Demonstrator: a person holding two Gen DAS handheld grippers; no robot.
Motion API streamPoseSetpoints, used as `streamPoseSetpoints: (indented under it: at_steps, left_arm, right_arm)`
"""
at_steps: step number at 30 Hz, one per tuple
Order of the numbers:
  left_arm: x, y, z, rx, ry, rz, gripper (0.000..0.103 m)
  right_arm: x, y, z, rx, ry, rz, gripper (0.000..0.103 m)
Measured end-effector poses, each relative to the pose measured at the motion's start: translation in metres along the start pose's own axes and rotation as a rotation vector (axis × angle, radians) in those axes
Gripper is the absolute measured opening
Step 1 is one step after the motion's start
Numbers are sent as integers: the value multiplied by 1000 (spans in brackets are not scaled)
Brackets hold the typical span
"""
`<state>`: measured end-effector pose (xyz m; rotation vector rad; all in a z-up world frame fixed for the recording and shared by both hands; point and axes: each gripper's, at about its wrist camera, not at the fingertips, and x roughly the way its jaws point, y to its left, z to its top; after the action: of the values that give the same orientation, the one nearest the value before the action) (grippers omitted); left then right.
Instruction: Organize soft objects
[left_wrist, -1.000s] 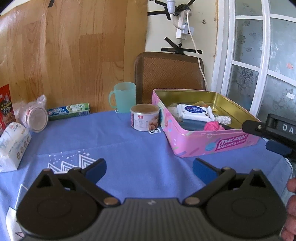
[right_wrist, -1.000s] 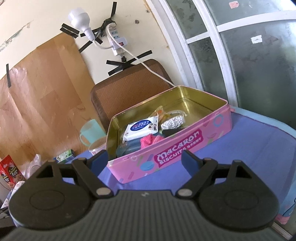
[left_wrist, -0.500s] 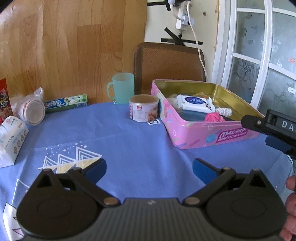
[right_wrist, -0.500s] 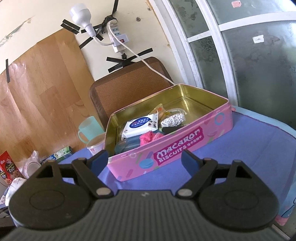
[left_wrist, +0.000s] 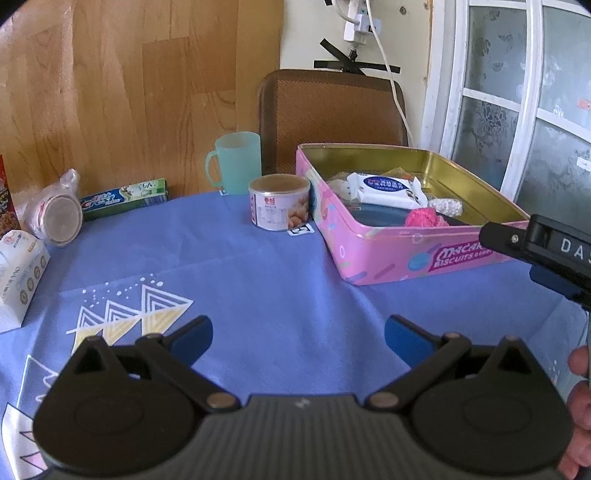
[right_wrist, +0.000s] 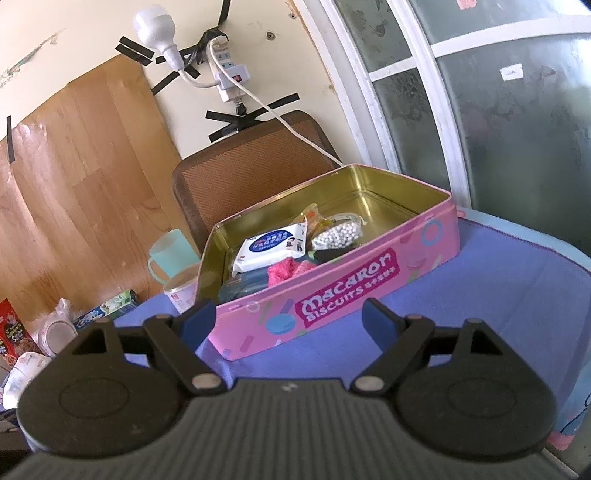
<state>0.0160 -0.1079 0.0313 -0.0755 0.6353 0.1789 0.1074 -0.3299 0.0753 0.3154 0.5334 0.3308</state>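
Observation:
A pink Macaron Biscuits tin stands open on the blue tablecloth. Inside lie a white wipes pack, a pink fuzzy item, a bag of white beads and a blue item. My left gripper is open and empty above the cloth, left of the tin. My right gripper is open and empty just in front of the tin; it also shows at the right edge of the left wrist view.
A can, a teal mug, a toothpaste box, a bagged cup and a white pack sit at the left. A brown chair stands behind the table. The table edge is at the right.
Both grippers have drawn back and risen a little from the tin, staying open and empty. Nothing on the table has moved.

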Motion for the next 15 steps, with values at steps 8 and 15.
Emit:
streamPoseSetpoints:
  at_steps: [8,15]
  left_arm:
    - [6,-6,0,10,23,-4,103]
    - [11,-11,1,18,34,-2,103]
  right_arm:
    - [-1,-2,-1,-18,-31,-5,88]
    - [-2,-4,-1,-37,-58,-10,88]
